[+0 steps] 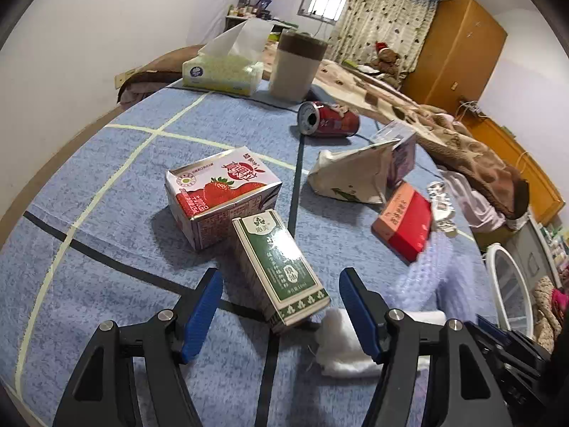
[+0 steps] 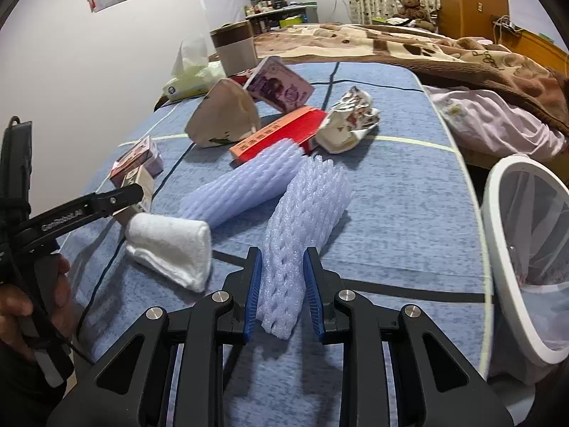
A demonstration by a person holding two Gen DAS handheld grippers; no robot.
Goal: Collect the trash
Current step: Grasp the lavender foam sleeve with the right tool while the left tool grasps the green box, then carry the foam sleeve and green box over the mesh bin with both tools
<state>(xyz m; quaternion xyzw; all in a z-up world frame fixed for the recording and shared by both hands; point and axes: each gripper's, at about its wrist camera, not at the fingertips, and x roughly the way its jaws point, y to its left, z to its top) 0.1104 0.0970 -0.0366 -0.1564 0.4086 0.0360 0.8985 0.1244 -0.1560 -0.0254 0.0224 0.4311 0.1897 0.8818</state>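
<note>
The right tool (image 2: 282, 290) is pinched on the near foam net (image 2: 306, 210) – the left tool (image 1: 281, 306) is held spread around the green carton (image 1: 281, 267) on the worktop (image 1: 106, 185).

— How do your two grippers stand?

— Your right gripper (image 2: 282, 284) tilts steeply down, its blue pads (image 2: 253, 295) pinched in close on the foam net sleeve (image 2: 306, 213) between them.

— And the left?

— Your left gripper (image 1: 281, 306) also slants down, jaws spread wide, pads (image 1: 202, 315) touching nothing. In the right wrist view your left hand (image 2: 21, 306) wraps its handle at the frame's left edge.
</note>
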